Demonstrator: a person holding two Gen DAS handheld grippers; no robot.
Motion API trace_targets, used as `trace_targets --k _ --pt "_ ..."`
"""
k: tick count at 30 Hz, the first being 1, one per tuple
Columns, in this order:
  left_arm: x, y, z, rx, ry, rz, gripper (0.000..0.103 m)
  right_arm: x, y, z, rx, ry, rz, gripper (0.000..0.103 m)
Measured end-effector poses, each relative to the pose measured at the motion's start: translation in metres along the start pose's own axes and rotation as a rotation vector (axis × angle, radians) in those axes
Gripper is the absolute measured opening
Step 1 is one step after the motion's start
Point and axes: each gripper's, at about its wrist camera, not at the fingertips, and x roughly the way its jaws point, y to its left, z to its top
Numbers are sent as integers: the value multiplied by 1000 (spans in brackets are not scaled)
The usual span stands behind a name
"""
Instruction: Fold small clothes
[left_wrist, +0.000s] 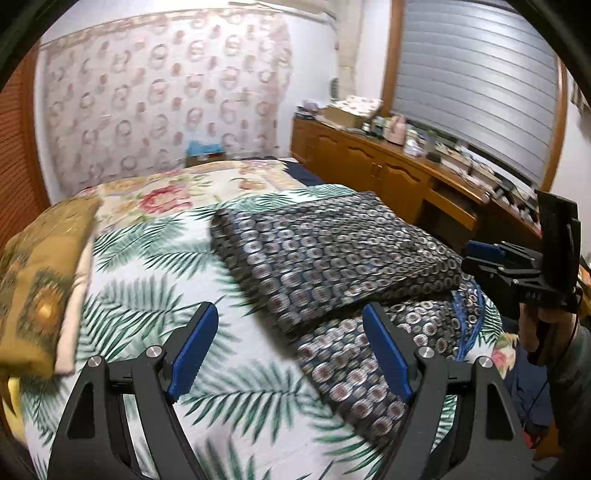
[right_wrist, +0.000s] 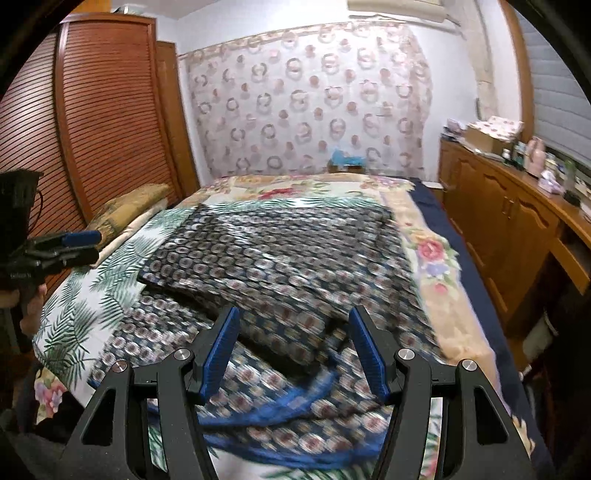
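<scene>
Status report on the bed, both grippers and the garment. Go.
Left gripper open, empty. Right gripper open, empty, over the cloth. Dark circle-patterned garment part-folded on the palm-leaf bedsheet. Nothing in the way.

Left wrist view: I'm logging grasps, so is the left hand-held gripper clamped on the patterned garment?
No, the left hand-held gripper is open above the bed, its blue pads apart, not pinching the patterned garment.

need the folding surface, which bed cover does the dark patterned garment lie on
The palm-leaf cover, white with green fronds; the floral cover lies beyond it.
</scene>
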Motion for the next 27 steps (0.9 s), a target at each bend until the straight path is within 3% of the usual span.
trace_targets --k 16,27 --pt "-40 45 -31 -63 -61 86 81 99 98 57 -216 146 202 64" --pt "-47 50 -39 -70 -78 91 81 153 122 66 -288 251 174 64"
